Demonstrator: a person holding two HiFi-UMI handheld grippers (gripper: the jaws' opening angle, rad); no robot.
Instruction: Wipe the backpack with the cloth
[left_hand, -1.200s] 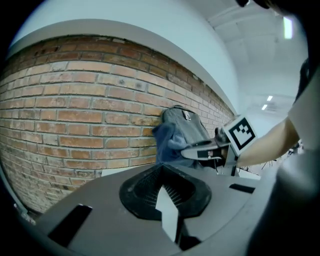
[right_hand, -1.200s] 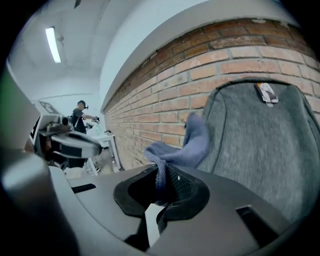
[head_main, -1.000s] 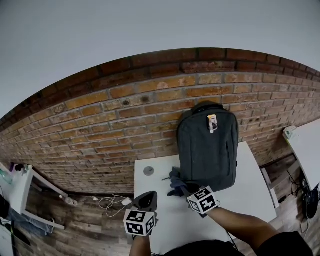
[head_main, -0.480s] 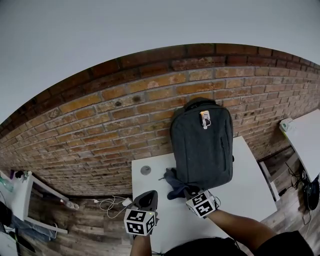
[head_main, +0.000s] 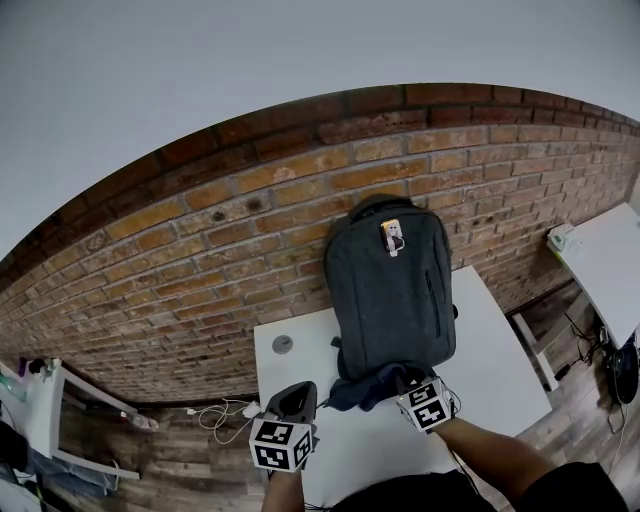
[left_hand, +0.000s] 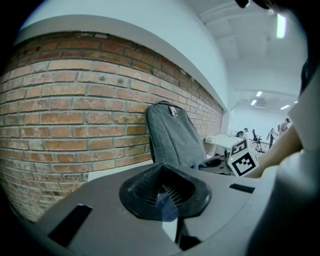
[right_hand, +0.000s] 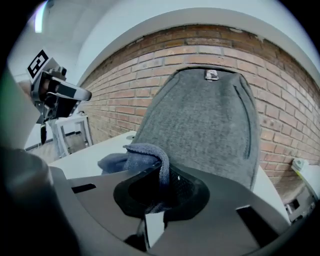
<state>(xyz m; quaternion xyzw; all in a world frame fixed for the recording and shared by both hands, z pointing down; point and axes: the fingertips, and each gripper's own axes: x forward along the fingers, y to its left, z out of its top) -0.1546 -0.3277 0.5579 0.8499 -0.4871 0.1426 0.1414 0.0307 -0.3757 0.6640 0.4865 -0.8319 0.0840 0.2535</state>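
A dark grey backpack stands upright on the white table, leaning on the brick wall; it fills the right gripper view and shows in the left gripper view. My right gripper is shut on a blue-grey cloth at the foot of the backpack's front. In the right gripper view the cloth bulges up out of the gripper. My left gripper hovers at the table's near left edge, shut with nothing in it.
A small tag hangs near the backpack's top. A round grommet sits in the table left of the backpack. Another white table stands at the right, and a cable lies on the wooden floor.
My right gripper has dragged the cloth rightward from the backpack's lower left corner along its base. The left gripper has stayed put.
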